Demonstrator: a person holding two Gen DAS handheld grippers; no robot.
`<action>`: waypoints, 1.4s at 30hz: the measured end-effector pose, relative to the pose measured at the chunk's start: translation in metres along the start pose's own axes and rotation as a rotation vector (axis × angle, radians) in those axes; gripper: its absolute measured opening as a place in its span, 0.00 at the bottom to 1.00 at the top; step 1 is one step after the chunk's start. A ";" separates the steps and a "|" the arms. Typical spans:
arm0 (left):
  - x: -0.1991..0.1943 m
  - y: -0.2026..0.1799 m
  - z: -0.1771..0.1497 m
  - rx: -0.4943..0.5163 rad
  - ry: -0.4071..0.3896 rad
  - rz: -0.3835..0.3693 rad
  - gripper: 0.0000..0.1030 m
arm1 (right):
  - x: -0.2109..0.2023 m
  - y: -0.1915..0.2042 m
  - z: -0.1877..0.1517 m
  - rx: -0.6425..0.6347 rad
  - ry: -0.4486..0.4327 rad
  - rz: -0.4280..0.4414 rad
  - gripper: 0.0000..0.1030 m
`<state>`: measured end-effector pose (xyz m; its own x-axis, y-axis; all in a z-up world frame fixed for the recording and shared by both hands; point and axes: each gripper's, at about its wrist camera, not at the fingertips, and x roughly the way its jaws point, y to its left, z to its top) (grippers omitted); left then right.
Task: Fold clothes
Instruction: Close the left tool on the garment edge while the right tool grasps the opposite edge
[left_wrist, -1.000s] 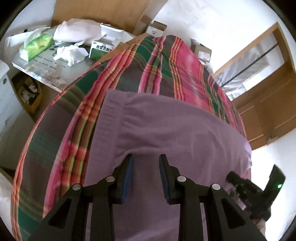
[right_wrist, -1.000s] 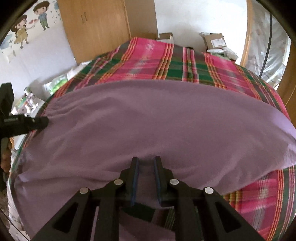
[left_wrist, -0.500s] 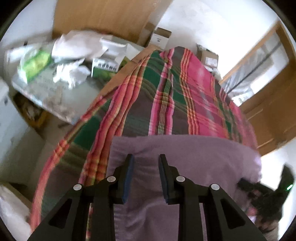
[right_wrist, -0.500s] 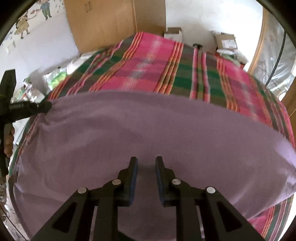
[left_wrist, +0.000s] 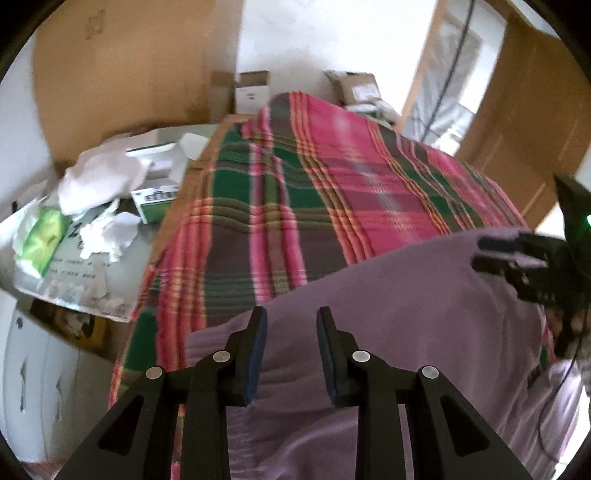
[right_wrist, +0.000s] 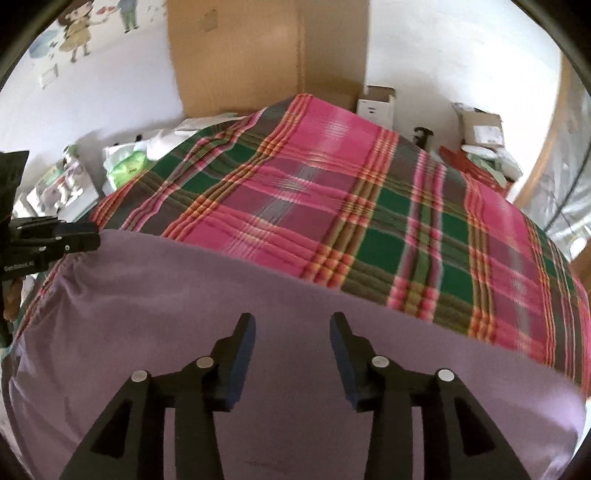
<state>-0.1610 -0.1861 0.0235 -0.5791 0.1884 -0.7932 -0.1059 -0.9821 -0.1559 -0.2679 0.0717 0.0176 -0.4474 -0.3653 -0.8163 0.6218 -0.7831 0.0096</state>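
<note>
A purple garment (left_wrist: 406, 314) lies spread over the near part of a plaid bed (left_wrist: 332, 184). My left gripper (left_wrist: 290, 317) sits at its far left corner, and its jaws stand narrow with purple cloth bunched between them. In the right wrist view the left gripper (right_wrist: 94, 236) touches that corner, and the garment (right_wrist: 258, 302) gathers into small folds there. My right gripper (right_wrist: 292, 321) hovers open above the garment with nothing between its fingers. From the left wrist view the right gripper (left_wrist: 484, 254) shows at the garment's far right edge.
A cluttered side table (left_wrist: 88, 288) with tissues, a green pack (left_wrist: 40, 243) and small boxes stands left of the bed. Cardboard boxes (right_wrist: 376, 103) and a wooden wardrobe (right_wrist: 258, 55) stand beyond the far end. A wooden door (left_wrist: 524, 110) is at the right.
My right gripper has opened and let go of the purple garment. Both views have drawn back, so more plaid bed shows beyond the garment's far edge. The left jaws keep the same gap.
</note>
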 end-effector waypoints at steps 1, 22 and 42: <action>0.003 -0.001 0.000 0.015 0.012 0.002 0.28 | 0.003 0.001 0.003 -0.010 0.002 0.002 0.45; 0.025 -0.011 0.007 0.241 0.032 0.087 0.29 | 0.039 -0.006 0.018 -0.117 0.028 0.093 0.65; 0.017 -0.021 -0.001 0.277 0.069 0.009 0.17 | 0.026 0.011 0.009 -0.160 0.039 0.083 0.13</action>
<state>-0.1676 -0.1626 0.0123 -0.5255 0.1705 -0.8336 -0.3234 -0.9462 0.0103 -0.2782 0.0491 0.0016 -0.3669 -0.4032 -0.8383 0.7515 -0.6596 -0.0117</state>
